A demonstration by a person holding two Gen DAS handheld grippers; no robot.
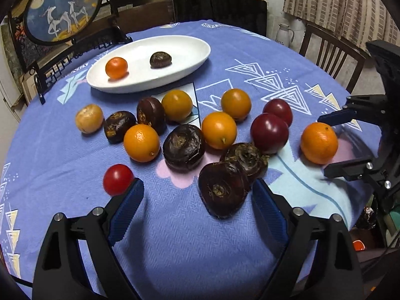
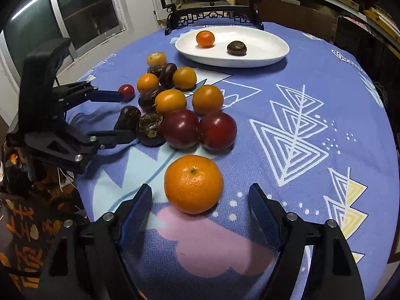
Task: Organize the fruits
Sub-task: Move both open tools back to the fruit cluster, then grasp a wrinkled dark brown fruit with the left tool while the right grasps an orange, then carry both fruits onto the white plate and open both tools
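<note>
A white oval plate [image 1: 175, 47] at the back holds a small orange [image 1: 116, 68] and a dark water chestnut [image 1: 160, 59]; it also shows in the right wrist view [image 2: 262, 37]. Several oranges, dark water chestnuts and two dark red plums [image 1: 269, 133] lie loose on the blue cloth. My left gripper [image 1: 197, 195] is open; a water chestnut [image 1: 222, 188] lies between its fingers, and a red cherry tomato [image 1: 117, 179] touches the left fingertip. My right gripper [image 2: 200, 197] is open around a mandarin [image 2: 193, 183], not touching it.
A framed round picture on a black stand [image 1: 62, 7] stands behind the plate. A wooden chair [image 1: 332, 55] is at the far right past the round table's edge [image 1: 350, 92]. A window [image 2: 82, 12] is at the left.
</note>
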